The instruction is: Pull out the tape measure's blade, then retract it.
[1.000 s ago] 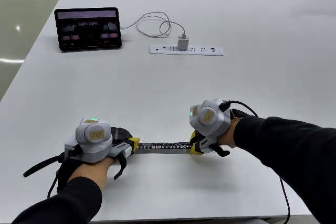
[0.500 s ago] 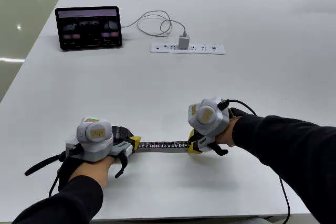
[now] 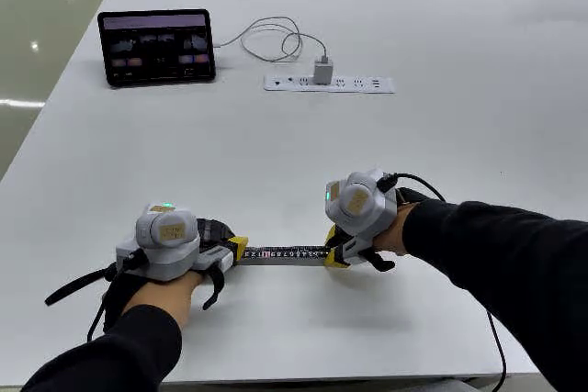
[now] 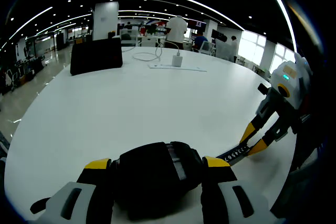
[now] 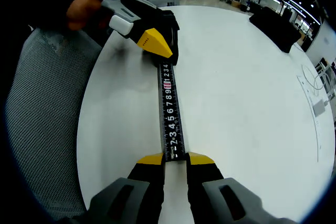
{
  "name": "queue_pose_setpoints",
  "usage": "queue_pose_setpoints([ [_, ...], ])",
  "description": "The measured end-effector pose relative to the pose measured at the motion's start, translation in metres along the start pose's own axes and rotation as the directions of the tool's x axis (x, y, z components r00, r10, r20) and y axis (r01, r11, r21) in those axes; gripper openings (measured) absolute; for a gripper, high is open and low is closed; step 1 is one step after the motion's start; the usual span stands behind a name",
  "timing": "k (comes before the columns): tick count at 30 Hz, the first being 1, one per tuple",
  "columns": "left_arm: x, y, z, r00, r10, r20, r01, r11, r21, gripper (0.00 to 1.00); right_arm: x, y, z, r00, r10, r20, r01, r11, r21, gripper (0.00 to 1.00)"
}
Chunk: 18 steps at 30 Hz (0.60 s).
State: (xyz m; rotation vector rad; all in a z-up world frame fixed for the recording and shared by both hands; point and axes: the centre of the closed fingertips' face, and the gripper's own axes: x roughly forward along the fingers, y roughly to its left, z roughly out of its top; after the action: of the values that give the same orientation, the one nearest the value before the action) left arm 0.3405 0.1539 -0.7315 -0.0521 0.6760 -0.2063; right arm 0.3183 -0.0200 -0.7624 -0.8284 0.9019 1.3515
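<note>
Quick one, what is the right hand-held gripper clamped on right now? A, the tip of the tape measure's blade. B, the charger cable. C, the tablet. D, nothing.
A: in the right gripper view the right hand-held gripper has its yellow-tipped jaws shut on the end of the blade, which runs back to the black case.

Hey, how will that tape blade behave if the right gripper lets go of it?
Likely springy: the blade runs straight from the black case to the right gripper, so it seems stiff over this short length. Released, it would probably snap back toward the case. Thin and narrow, it looks light, and may buckle if pushed endwise.
</note>
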Motion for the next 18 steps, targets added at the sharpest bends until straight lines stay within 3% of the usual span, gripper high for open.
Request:
queue_pose_setpoints([
  [18,-0.0006,0.0000,0.0000,1.0000,0.000,0.001,0.000,1.000,0.000,0.64,0.0049,0.0018,0.0090,0.9998,0.006,0.019,-0.006,1.000,-0.015,0.11],
])
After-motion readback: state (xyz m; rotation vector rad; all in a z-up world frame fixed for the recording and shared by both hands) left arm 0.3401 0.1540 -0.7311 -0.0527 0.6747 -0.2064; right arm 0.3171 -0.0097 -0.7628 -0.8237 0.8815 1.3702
